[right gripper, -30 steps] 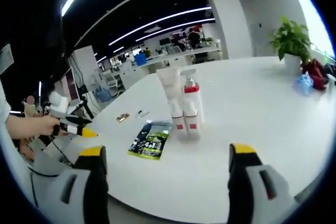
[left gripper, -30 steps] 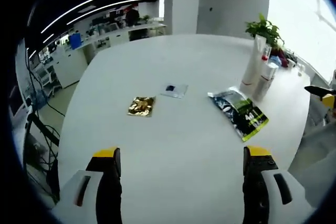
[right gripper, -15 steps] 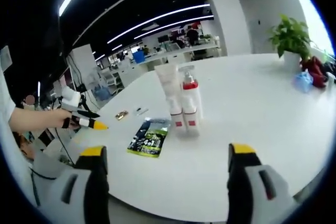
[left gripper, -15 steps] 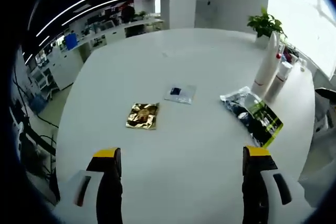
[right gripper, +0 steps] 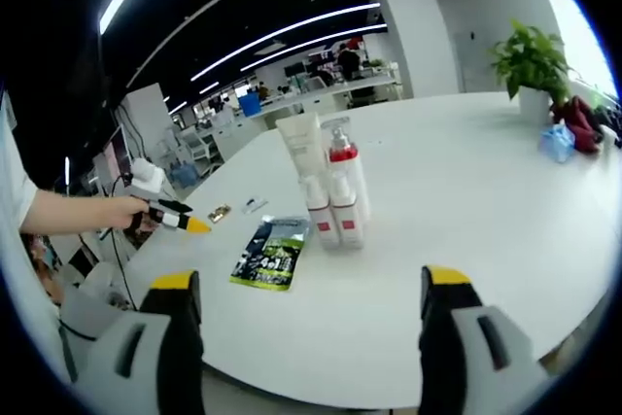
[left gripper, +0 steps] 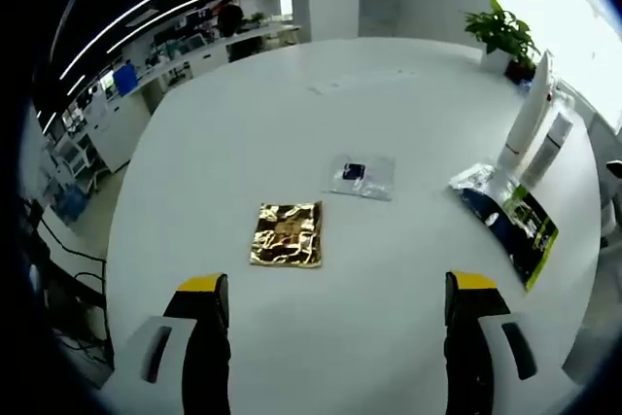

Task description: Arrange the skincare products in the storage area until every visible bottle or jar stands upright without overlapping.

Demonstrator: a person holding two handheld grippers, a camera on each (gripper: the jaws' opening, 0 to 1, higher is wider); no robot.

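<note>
On the white round table (left gripper: 292, 114) lie a gold foil sachet (left gripper: 286, 235), a small clear sachet (left gripper: 362, 175) with a dark patch, and a black-and-green pouch (left gripper: 507, 226). A tall white tube (left gripper: 526, 114) and a pump bottle (left gripper: 547, 146) stand upright at the right. My left gripper (left gripper: 330, 337) hovers open just short of the gold sachet. In the right gripper view the white tube (right gripper: 302, 174) and red-collared pump bottle (right gripper: 347, 191) stand side by side, the pouch (right gripper: 267, 255) flat to their left. My right gripper (right gripper: 306, 332) is open, nothing between its jaws. The left gripper (right gripper: 173, 221) shows at far left, held by a hand.
A potted plant (right gripper: 527, 73), a red item (right gripper: 581, 126) and a blue item (right gripper: 556, 142) sit at the table's far edge. The plant (left gripper: 501, 36) also stands at the top right in the left gripper view. Office desks and shelving lie beyond the table.
The left gripper has moved forward over the table, so the gold and clear sachets now sit nearer and more central. The right gripper has barely shifted; the held left gripper has advanced rightward in its view.
</note>
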